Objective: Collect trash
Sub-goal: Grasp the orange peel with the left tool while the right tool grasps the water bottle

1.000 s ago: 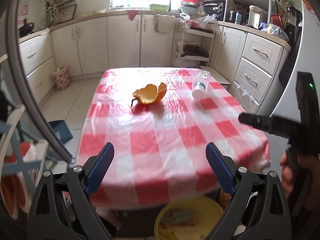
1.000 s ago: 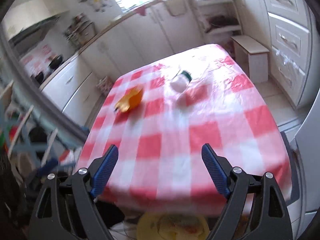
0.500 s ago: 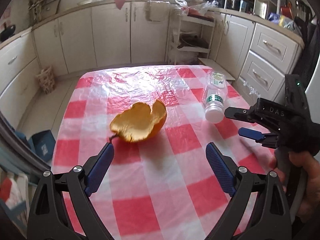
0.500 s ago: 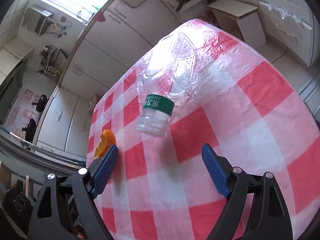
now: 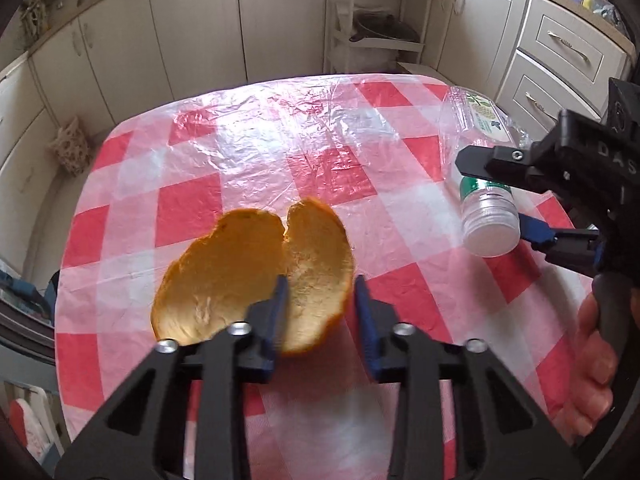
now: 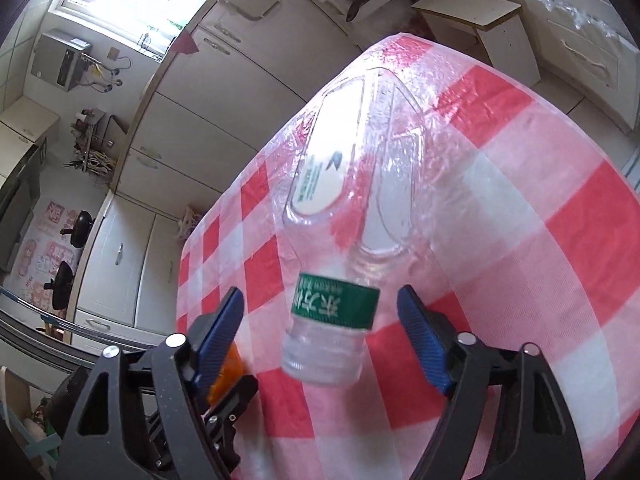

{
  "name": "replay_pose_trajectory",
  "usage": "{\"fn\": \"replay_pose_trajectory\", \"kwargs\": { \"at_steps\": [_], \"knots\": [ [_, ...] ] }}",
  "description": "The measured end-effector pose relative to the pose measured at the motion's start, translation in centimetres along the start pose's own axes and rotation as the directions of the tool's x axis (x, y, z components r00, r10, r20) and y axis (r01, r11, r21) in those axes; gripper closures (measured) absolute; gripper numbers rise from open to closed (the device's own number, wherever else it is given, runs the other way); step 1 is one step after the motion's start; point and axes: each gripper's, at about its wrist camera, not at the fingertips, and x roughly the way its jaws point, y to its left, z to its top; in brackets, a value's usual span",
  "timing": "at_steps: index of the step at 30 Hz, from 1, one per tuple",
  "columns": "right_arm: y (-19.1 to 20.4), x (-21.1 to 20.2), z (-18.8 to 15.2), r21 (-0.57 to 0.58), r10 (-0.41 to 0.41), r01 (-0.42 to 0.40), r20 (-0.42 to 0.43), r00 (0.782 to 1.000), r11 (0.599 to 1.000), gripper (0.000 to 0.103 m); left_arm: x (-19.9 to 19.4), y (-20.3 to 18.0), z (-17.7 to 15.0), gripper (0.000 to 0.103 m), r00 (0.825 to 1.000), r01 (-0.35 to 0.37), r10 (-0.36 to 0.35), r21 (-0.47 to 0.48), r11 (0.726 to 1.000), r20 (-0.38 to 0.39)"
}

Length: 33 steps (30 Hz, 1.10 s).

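The left tool (image 5: 320, 300) stands half closed around the peel's (image 5: 256, 268) near lobe, grip uncertain. The right tool (image 6: 320, 320) gapes wide around the bottle's (image 6: 340, 240) neck on the bench (image 6: 540, 240), not touching.

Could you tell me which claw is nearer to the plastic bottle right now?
Right. The right claw is open with its fingers on either side of the plastic bottle near its neck. The left claw is off to the side, around the orange peel.
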Motion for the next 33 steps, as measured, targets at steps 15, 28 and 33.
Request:
{"fn": "replay_pose_trajectory", "kwargs": {
  "at_steps": [15, 28, 33],
  "knots": [
    [1.3, -0.2, -1.5, -0.196, 0.001, -0.033, -0.16, 0.987, 0.98, 0.062, -4.7, 3.6, -1.2, 0.096, 0.983, 0.185, -0.185, -0.203, 0.962, 0.022],
    [0.9, -5.0, -8.2, -0.423, -0.102, -0.009, -0.24, 0.965, 0.906, 0.063, -9.3, 5.5, -7.4, 0.095, 0.984, 0.176, -0.165, -0.299, 0.938, 0.06],
    [0.7, -5.8, -9.3, -0.464, -0.131, 0.017, -0.214, 0.968, 0.886, 0.063, -9.3, 7.0, -8.8, 0.086, 0.989, 0.147, -0.134, -0.34, 0.929, 0.061]
  ]
}}
